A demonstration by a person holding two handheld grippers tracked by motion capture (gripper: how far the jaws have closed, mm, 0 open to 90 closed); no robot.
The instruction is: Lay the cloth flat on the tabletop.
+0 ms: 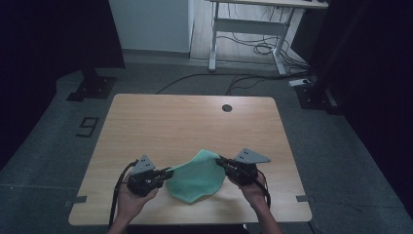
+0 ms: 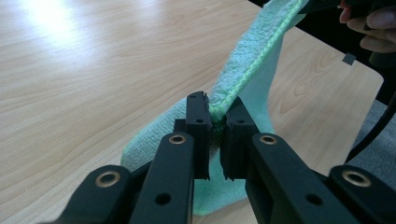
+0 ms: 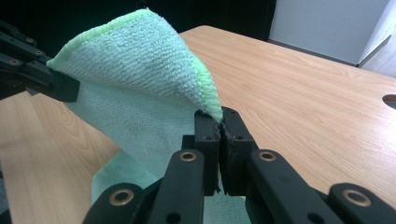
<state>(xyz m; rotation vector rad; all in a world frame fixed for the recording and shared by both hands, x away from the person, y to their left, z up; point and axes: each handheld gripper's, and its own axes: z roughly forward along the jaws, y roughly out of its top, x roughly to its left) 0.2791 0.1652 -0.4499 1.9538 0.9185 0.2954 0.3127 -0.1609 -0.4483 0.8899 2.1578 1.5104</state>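
Towel (image 1: 197, 178) lifted off the tabletop (image 1: 160, 122), left claw (image 1: 169, 171) and right claw (image 1: 219, 161) each clenched on its edge; folding looks unfinished.

Your wooden table (image 1: 160, 126) has a dark round grommet hole (image 1: 227, 107) near its far edge. Beyond it you have a white-legged desk (image 1: 246, 29) with loose cables (image 1: 258, 48) on the floor beneath — and a "9" (image 1: 86, 126) marked on the grey floor at the left.
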